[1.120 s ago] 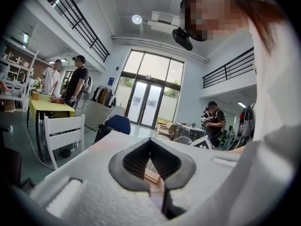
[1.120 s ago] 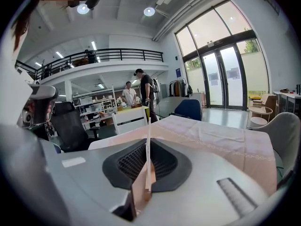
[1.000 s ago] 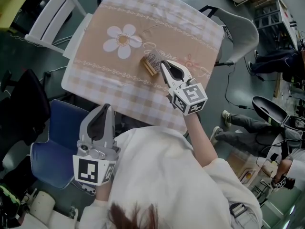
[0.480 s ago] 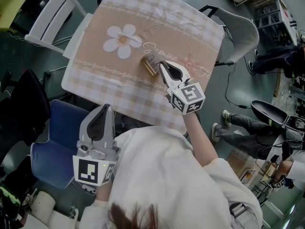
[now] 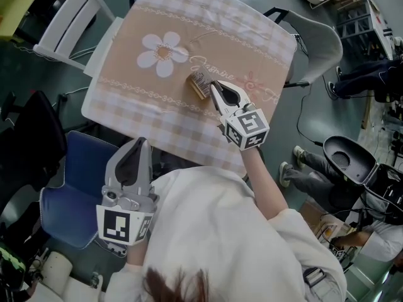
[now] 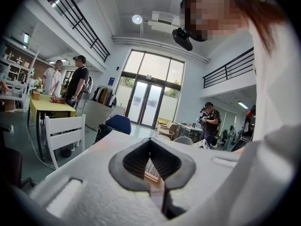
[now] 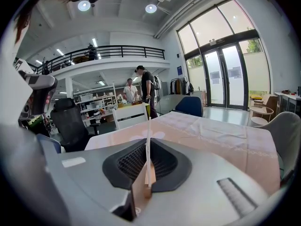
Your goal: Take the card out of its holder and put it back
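Pinching a thin white card (image 7: 148, 140) edge-on between nearly closed jaws, right gripper (image 5: 215, 84) just beside wooden card holder (image 5: 196, 88) on floral tablecloth (image 5: 189, 17), left gripper (image 5: 140, 143) closed, empty.

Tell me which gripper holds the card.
The right gripper: its jaws pinch the thin card; the left gripper is shut on nothing, off the table.

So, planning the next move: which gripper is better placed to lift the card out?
Right. The right gripper is shut on the card at the wooden holder; the left gripper hangs off the table.
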